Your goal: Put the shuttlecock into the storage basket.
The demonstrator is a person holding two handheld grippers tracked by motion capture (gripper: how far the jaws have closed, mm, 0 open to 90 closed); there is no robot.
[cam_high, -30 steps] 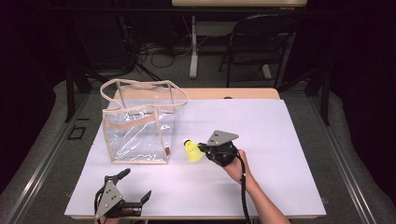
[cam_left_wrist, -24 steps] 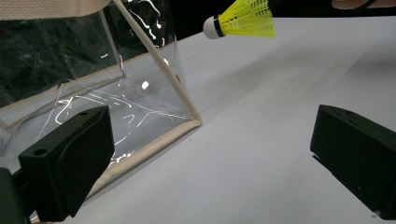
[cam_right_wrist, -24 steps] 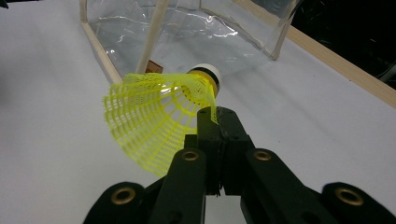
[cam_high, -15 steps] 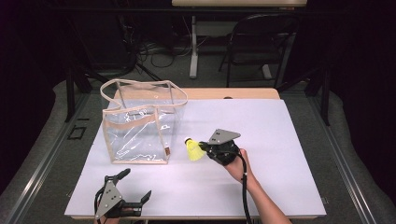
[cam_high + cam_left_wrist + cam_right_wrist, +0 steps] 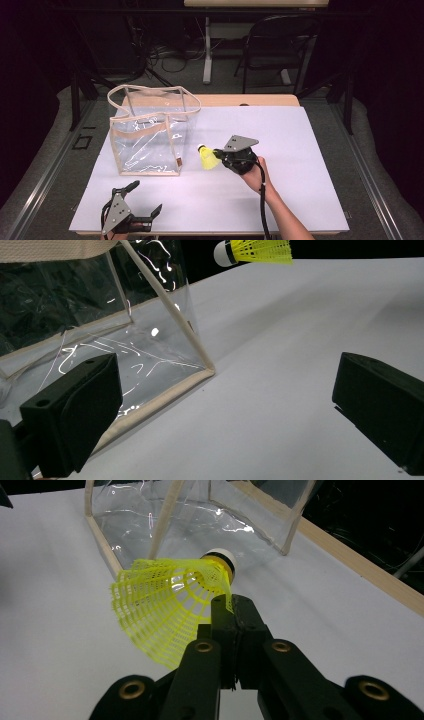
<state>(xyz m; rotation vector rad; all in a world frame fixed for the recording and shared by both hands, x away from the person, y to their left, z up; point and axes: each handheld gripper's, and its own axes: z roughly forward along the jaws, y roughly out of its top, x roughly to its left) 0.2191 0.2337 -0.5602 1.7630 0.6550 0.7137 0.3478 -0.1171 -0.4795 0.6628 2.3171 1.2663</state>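
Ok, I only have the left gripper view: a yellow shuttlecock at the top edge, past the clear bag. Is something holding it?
Observer: Yes. The right gripper is shut on the shuttlecock, pinching the edge of its yellow skirt.
Operator: Which way does its cork point?
Observer: Toward the clear bag; the white cork end sits beside the bag's near right corner.
Operator: Is the bag open on top?
Observer: In the high view its top stands open, handles up.
Operator: And my left gripper?
Observer: The left gripper is open and holds nothing, at the table's near left edge.
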